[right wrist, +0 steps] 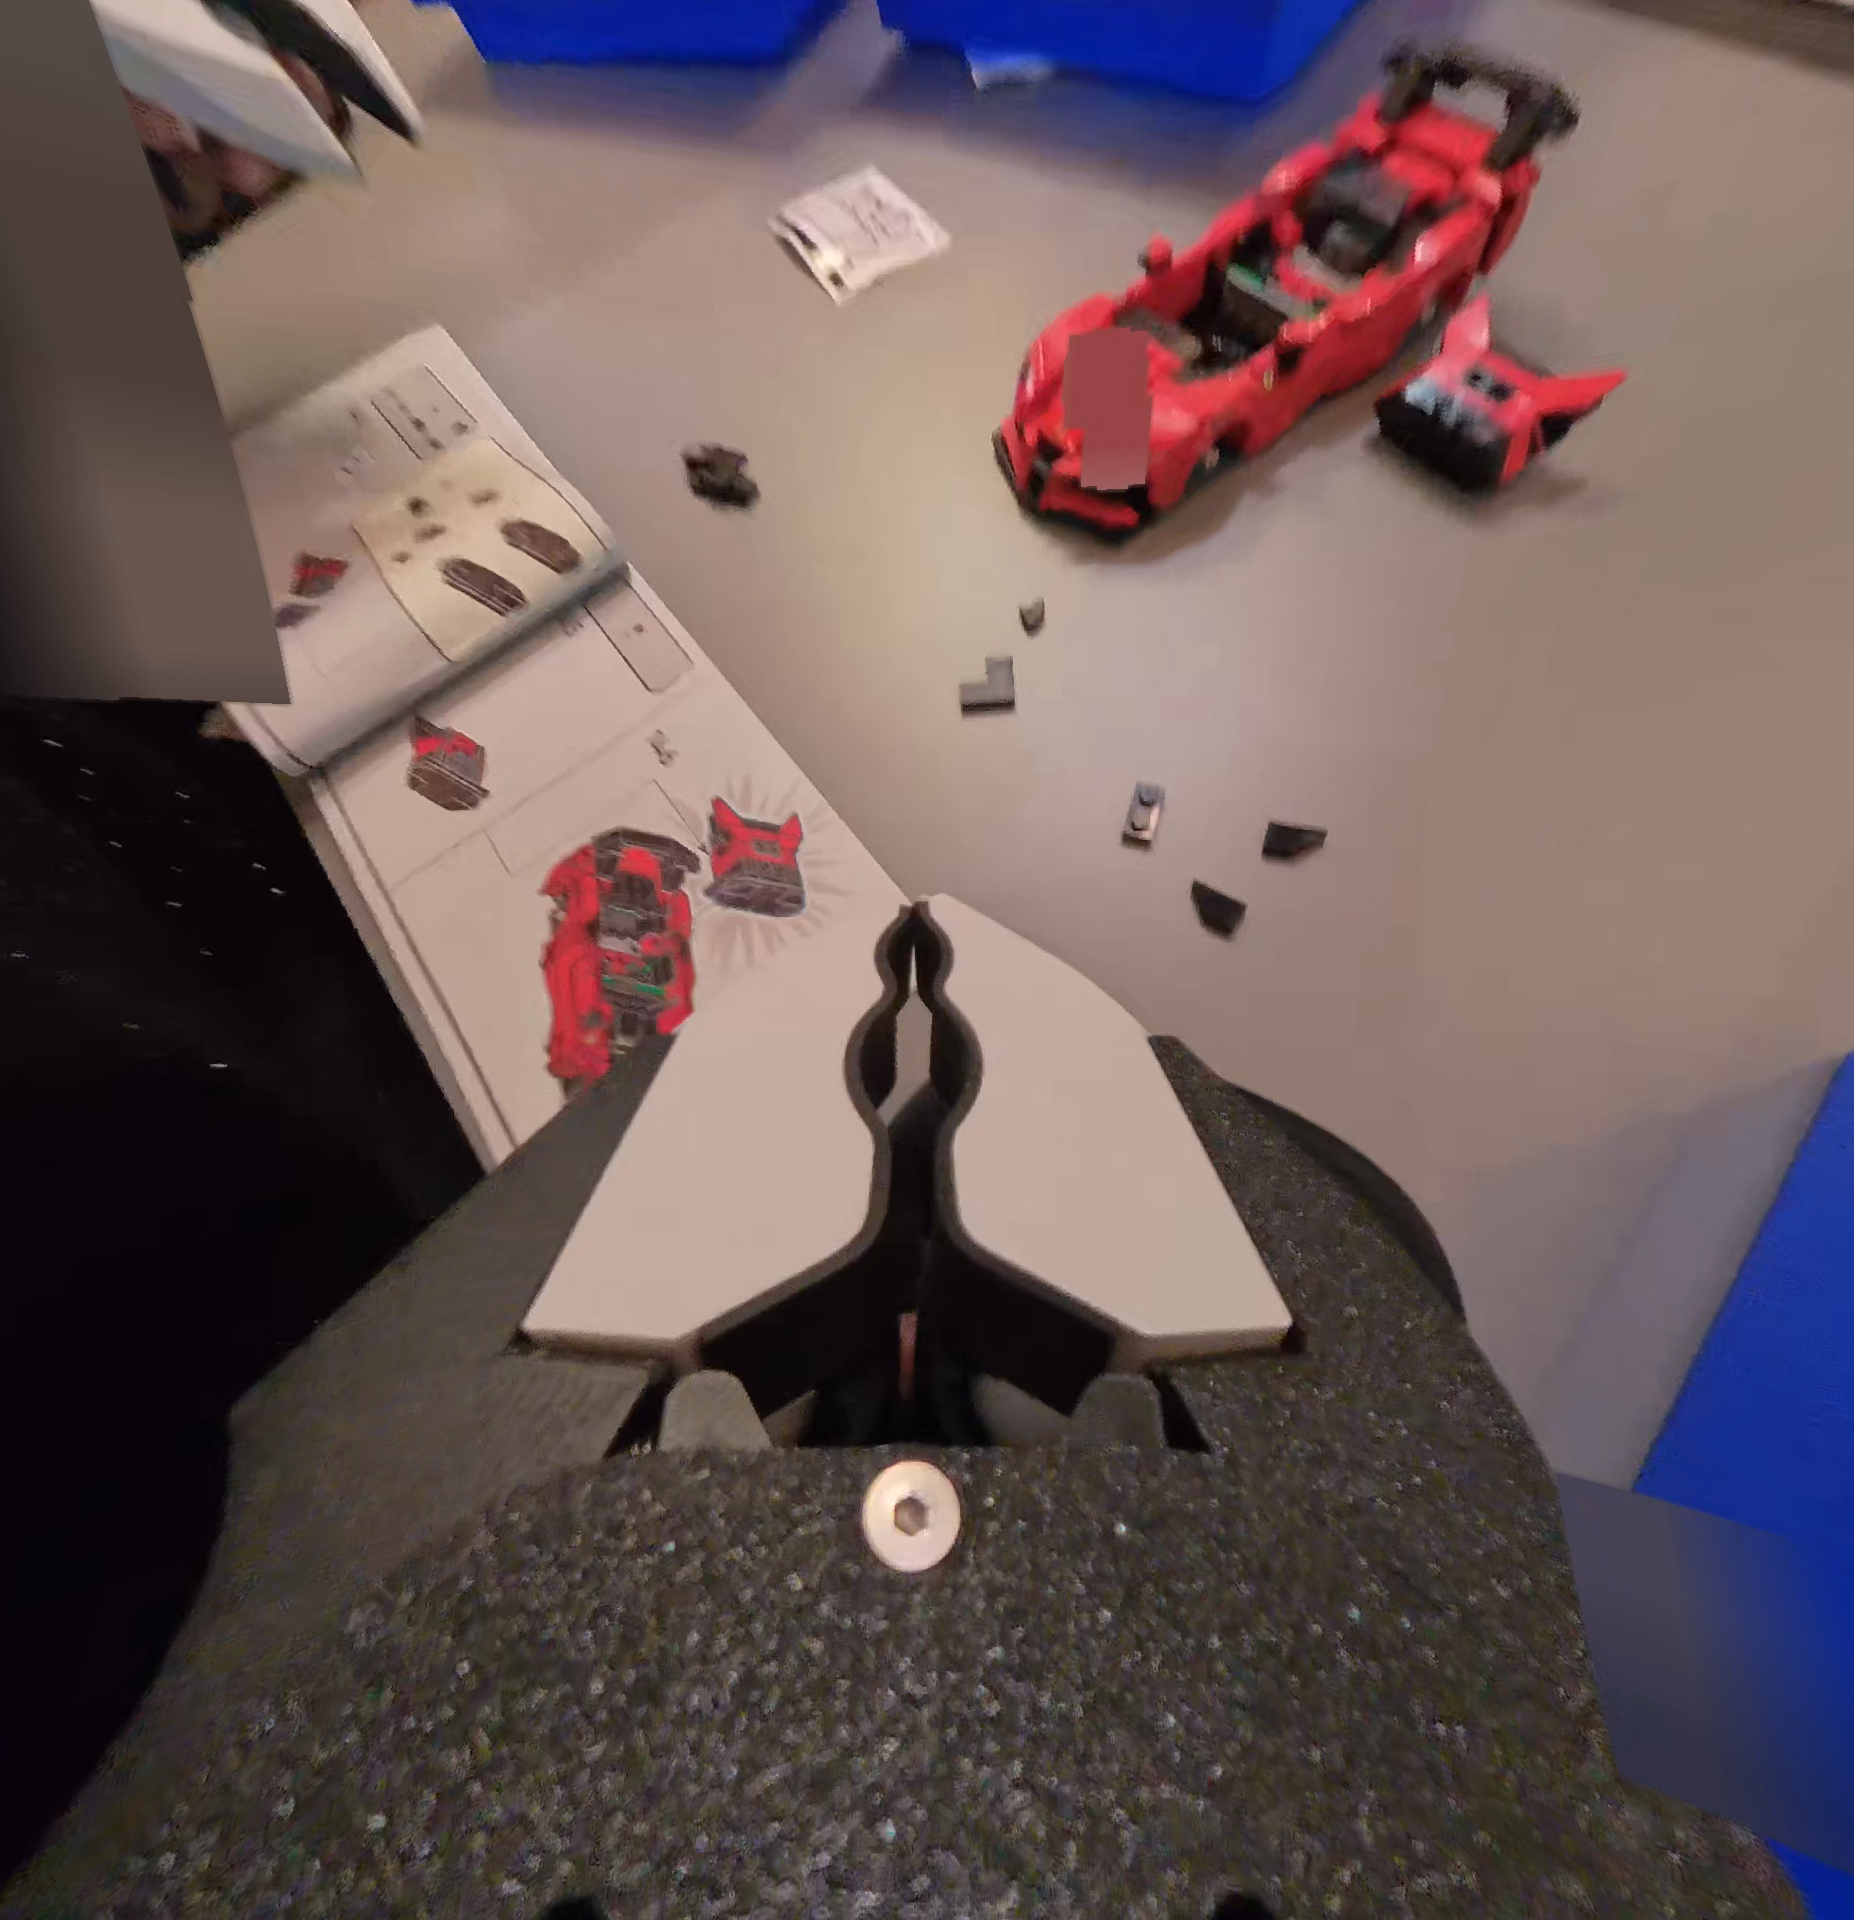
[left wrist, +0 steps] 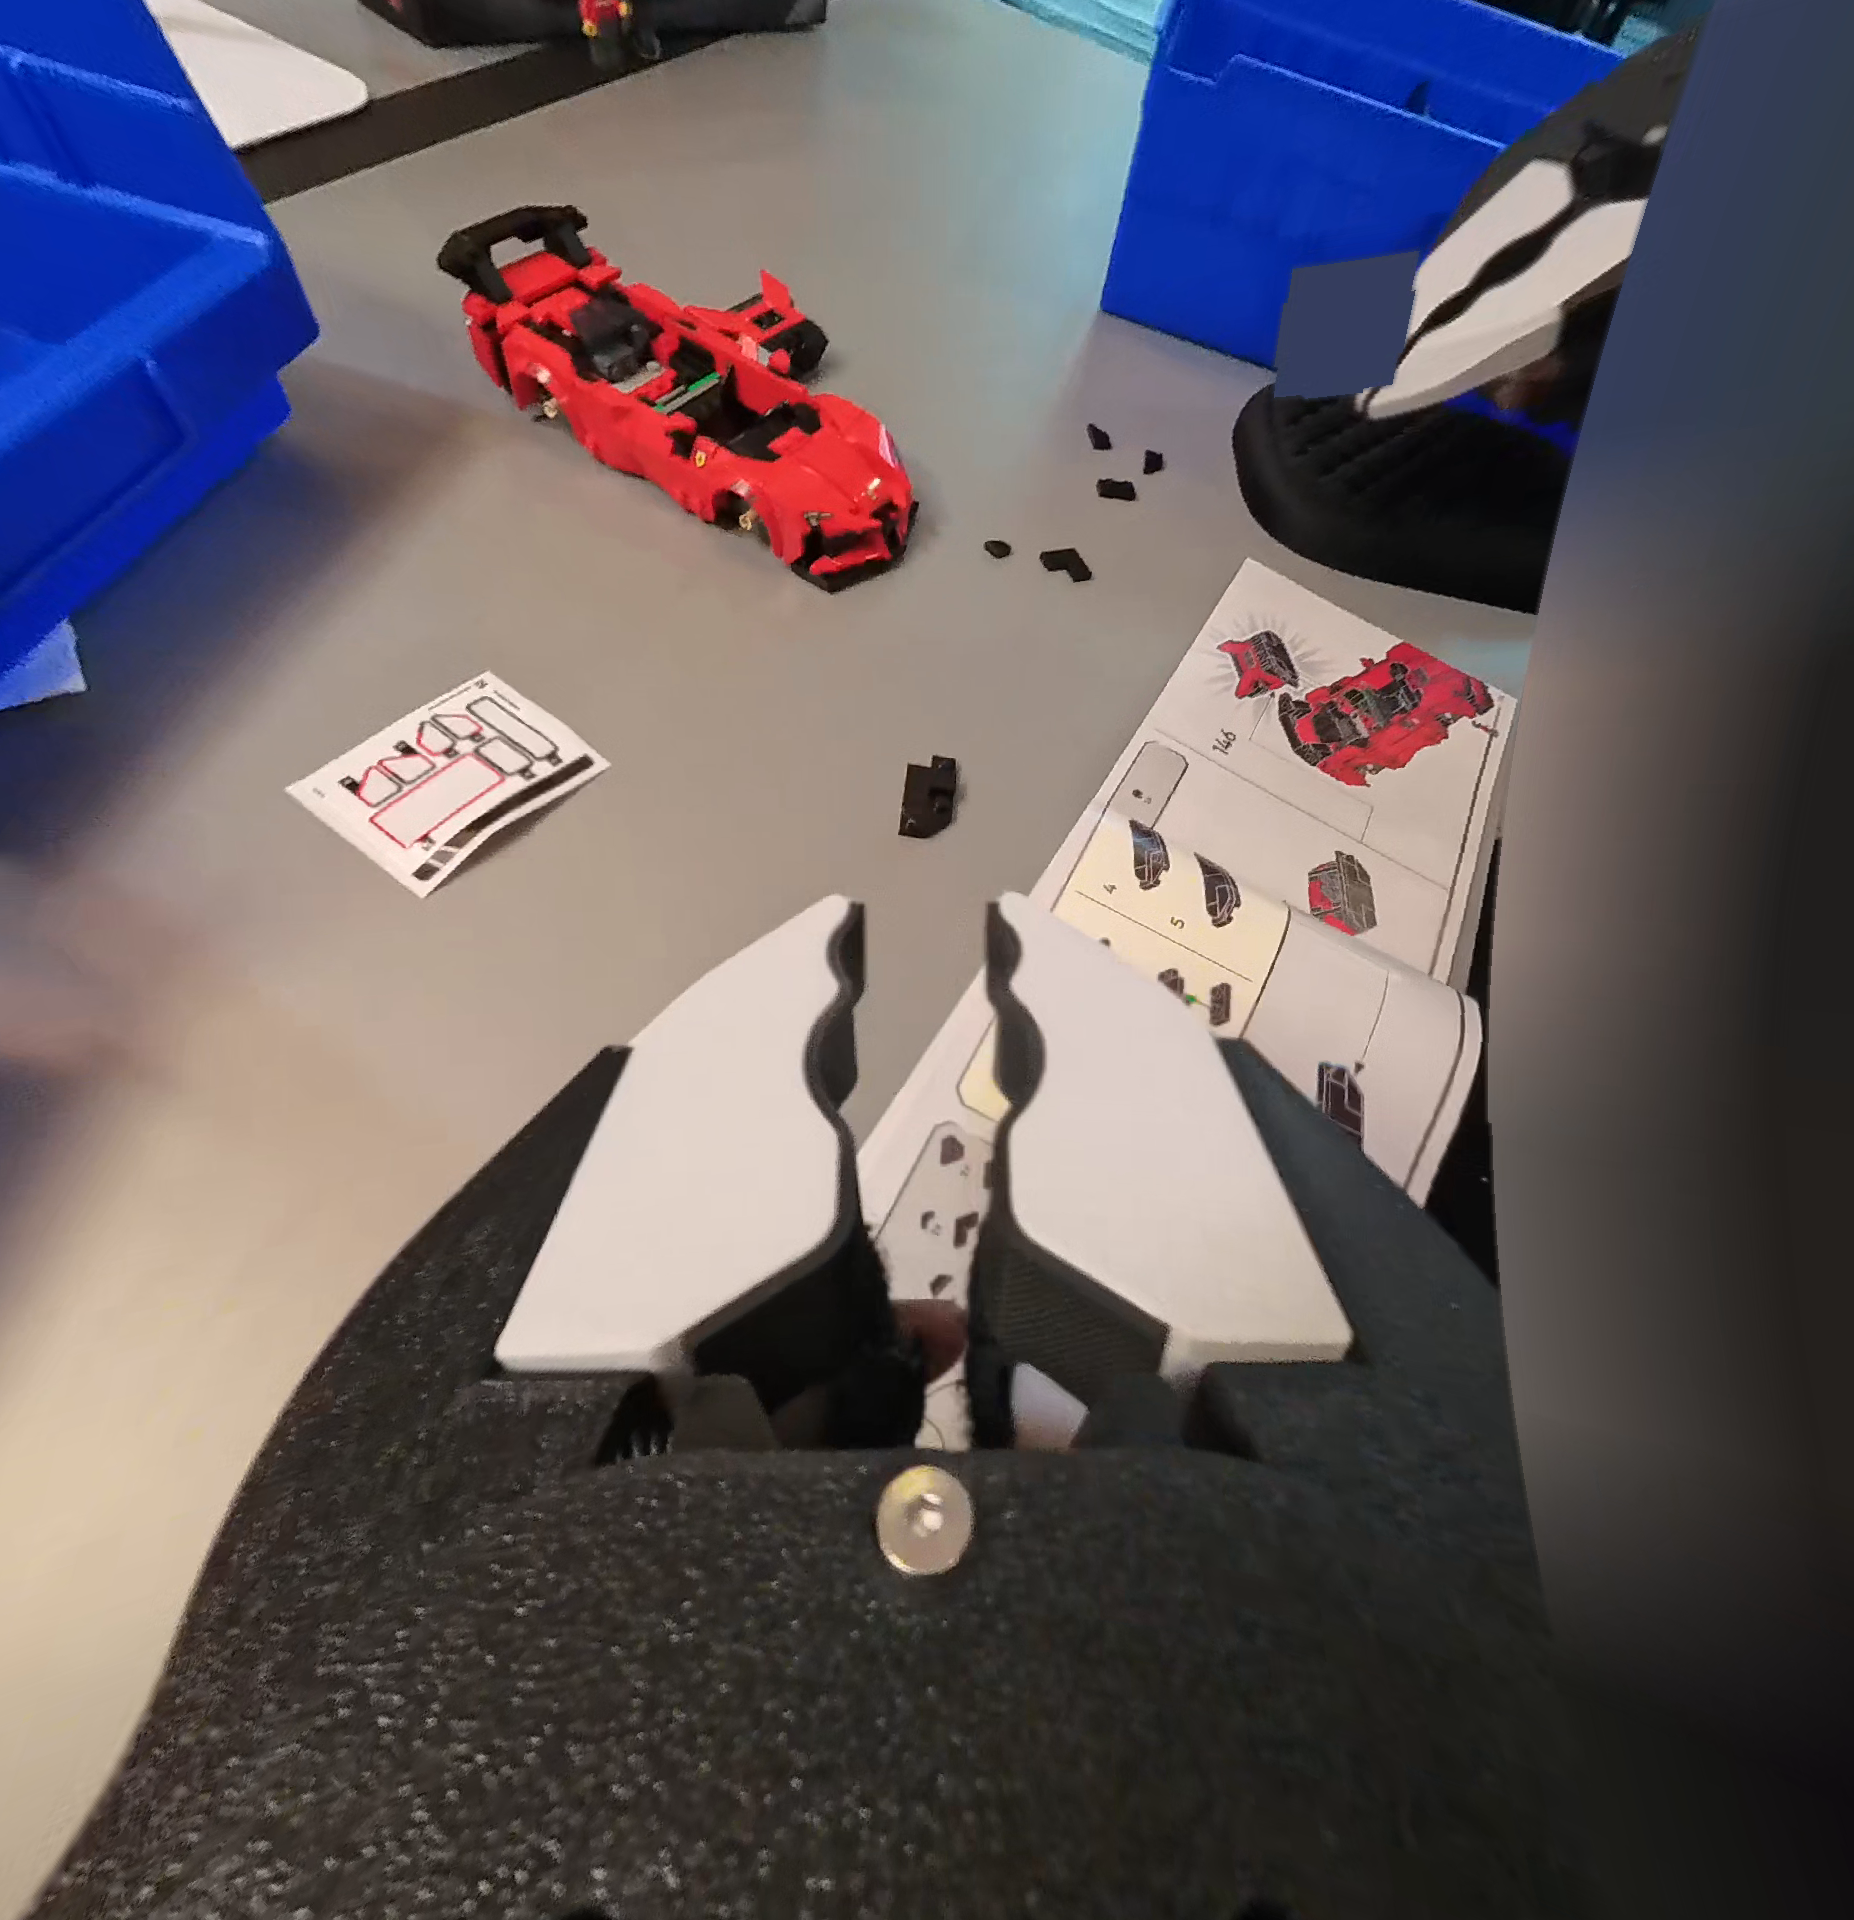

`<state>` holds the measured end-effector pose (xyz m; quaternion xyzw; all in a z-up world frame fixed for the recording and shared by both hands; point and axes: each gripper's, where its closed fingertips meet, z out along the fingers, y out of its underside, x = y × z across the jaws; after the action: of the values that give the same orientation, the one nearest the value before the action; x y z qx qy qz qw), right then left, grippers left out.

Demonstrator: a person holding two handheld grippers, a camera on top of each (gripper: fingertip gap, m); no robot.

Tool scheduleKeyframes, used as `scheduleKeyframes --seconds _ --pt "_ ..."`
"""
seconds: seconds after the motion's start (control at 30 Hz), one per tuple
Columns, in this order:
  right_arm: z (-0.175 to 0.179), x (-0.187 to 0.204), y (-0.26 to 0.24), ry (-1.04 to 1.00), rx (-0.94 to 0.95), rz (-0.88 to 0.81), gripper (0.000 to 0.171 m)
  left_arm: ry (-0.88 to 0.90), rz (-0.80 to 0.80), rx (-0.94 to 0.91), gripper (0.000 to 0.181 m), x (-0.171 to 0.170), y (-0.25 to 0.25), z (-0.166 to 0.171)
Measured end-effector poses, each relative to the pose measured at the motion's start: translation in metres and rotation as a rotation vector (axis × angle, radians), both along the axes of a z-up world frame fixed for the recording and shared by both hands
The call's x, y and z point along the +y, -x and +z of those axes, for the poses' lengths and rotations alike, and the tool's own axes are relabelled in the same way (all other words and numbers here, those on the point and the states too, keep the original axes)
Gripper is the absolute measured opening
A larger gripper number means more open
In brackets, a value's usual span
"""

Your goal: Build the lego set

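A part-built red lego car stands on the grey table, with a separate red and black sub-assembly beside it. A black built piece lies just ahead of my left gripper, which is open and empty, above the open instruction booklet. Several small black pieces lie scattered between car and booklet. My right gripper is shut with nothing in it, over the booklet's edge; it also shows far right in the left wrist view.
Blue bins stand at the left and back right of the table, another at the right in the right wrist view. A sticker sheet lies flat on the table. A dark-clothed person is at the near edge. The gap from one gripper's tips to the other's is roughly 30 cm. To reach the black built piece in a straight line is about 11 cm for my left fingers, about 20 cm for my right. My right wrist view looks at it from another angle. Left tips and right tips are each some 25 cm from the part-built red lego car.
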<state>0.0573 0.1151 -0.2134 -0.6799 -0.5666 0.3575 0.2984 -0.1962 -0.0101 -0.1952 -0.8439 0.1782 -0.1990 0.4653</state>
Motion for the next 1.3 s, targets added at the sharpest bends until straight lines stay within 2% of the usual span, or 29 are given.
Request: scheduleKeyframes --seconds 0.1,0.17,0.27,0.37,0.5,0.67,0.9,1.0,1.1,1.3 --pt "0.04 -0.01 -0.01 0.016 0.118 0.018 0.017 -0.032 0.059 -0.007 0.047 -0.003 0.003 0.006" --pt "0.073 -0.01 -0.035 -0.017 0.178 -0.022 0.022 -0.08 0.104 -0.02 0.056 -0.001 0.005 0.014" --pt "0.114 -0.001 -0.094 -0.13 0.188 -0.17 0.039 -0.144 0.15 -0.058 0.064 0.005 0.005 0.029" --pt "0.125 0.016 -0.168 -0.257 0.084 -0.374 0.044 -0.181 0.195 -0.092 0.072 0.017 0.004 0.042" --pt "0.103 0.031 -0.239 -0.267 -0.078 -0.513 0.041 -0.226 0.194 -0.107 0.072 0.039 -0.012 0.06" --pt "0.067 0.053 -0.27 -0.174 -0.186 -0.517 0.04 -0.265 0.162 -0.108 0.069 0.068 -0.037 0.079" --pt "0.02 0.071 -0.259 -0.069 -0.338 -0.283 0.029 -0.254 0.189 -0.119 0.066 0.105 -0.042 0.092" --pt "-0.002 0.074 -0.252 -0.037 -0.425 -0.187 0.029 -0.26 0.198 -0.143 0.065 0.118 -0.042 0.099" --pt "-0.019 0.082 -0.253 -0.026 -0.524 -0.164 0.032 -0.255 0.207 -0.126 0.065 0.125 -0.04 0.1" --pt "-0.028 0.086 -0.225 -0.007 -0.473 -0.037 0.034 -0.213 0.259 -0.107 0.065 0.137 -0.025 0.089"
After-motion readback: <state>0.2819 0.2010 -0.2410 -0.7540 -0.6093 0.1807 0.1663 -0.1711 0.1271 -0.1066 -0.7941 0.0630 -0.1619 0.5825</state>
